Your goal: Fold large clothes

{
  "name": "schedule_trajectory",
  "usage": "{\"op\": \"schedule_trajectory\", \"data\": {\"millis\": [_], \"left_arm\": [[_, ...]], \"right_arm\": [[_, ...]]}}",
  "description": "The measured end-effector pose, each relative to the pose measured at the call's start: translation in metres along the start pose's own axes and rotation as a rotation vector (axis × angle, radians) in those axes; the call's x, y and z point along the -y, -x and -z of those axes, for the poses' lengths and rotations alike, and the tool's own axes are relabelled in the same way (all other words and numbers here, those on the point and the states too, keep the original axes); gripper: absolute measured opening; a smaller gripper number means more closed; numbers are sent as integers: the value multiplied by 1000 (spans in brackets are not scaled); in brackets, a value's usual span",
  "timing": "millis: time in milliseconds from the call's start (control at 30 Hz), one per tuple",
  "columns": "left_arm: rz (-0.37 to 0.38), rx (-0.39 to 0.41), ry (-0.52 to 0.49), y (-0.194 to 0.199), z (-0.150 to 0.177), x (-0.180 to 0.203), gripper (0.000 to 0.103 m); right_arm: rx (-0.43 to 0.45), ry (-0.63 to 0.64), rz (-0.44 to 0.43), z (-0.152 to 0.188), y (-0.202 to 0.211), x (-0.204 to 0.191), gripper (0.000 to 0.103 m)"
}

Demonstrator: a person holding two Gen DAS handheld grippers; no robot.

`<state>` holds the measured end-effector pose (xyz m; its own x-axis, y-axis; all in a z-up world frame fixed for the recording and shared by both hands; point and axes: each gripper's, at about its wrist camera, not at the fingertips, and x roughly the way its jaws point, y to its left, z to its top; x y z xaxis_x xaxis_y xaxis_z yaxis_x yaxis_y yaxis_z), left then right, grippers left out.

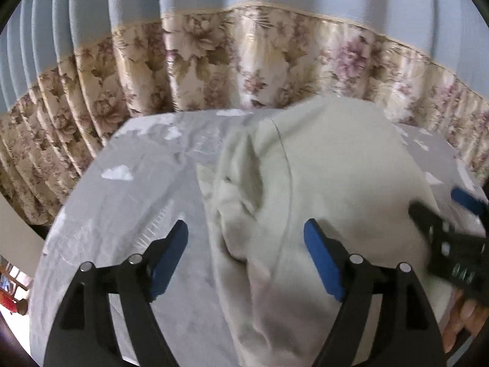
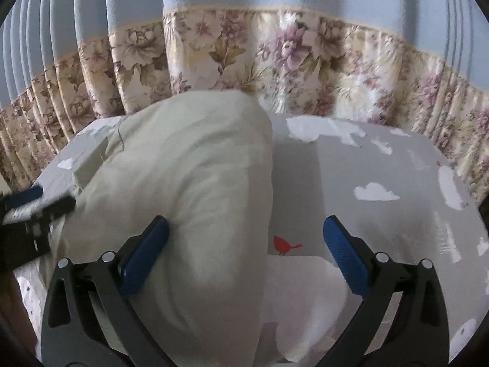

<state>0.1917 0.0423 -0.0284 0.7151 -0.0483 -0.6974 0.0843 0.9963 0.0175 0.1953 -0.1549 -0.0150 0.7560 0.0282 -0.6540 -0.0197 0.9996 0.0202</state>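
Observation:
A pale cream garment [image 1: 321,168] lies folded lengthwise on a grey cloud-print table cover [image 1: 128,202]. Its left edge is bunched into folds. My left gripper [image 1: 246,238] is open above the garment's near left part, holding nothing. In the right wrist view the same garment [image 2: 189,183] fills the left half. My right gripper [image 2: 246,232] is open over the garment's right edge, holding nothing. The right gripper also shows at the right edge of the left wrist view [image 1: 452,214], and the left gripper at the left edge of the right wrist view [image 2: 33,205].
A floral and blue curtain [image 1: 244,61] hangs close behind the table's far edge. The cover [image 2: 382,214] carries white clouds and a red bird print [image 2: 285,244]. A white cloth piece [image 2: 305,299] lies under the garment's near right side.

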Motion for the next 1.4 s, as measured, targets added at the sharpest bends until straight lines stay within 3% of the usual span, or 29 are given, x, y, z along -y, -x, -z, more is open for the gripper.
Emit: {"op": "schedule_trajectory", "data": {"millis": [100,133,200,300,500,667,800,933,1000,1133,1233,1333,1400], "left_arm": [[9,-7,-21,-5,9,8,76],[20,-14,-23,-8,12,9,62],[43,-32,-23,-13,17,11,46],[1,-27,-57,-20,24,11,39],[7,-45,-59,-28,36,-1,40],[23,-60,-33,-33,37,-10,45],[42,-47,-26,-26,35,-12,47],[22,23,-41,3,9,-14,63],[22,52,-49,11,-9,-11,71],[-12,90,-92,4,-57,3,73],[-15,68,-87,-23,-84,11,74],[39,39,-51,-53,-94,15,74],[20,19,-52,-71,-95,18,74]], "right_arm": [[57,-2,19,-1,20,-2,100],[74,-2,23,0,26,-3,100],[90,10,43,3,32,-6,100],[65,42,66,14,26,-10,100],[6,83,61,40,4,-14,100],[16,135,73,49,-5,-20,100],[-29,82,4,37,-2,-7,100],[74,52,-8,2,21,12,100],[83,36,-15,-18,16,21,100],[99,27,1,-53,-6,35,100],[92,24,9,-71,-31,40,100],[58,28,25,-78,-60,42,100],[31,32,27,-78,-81,41,100]]}}
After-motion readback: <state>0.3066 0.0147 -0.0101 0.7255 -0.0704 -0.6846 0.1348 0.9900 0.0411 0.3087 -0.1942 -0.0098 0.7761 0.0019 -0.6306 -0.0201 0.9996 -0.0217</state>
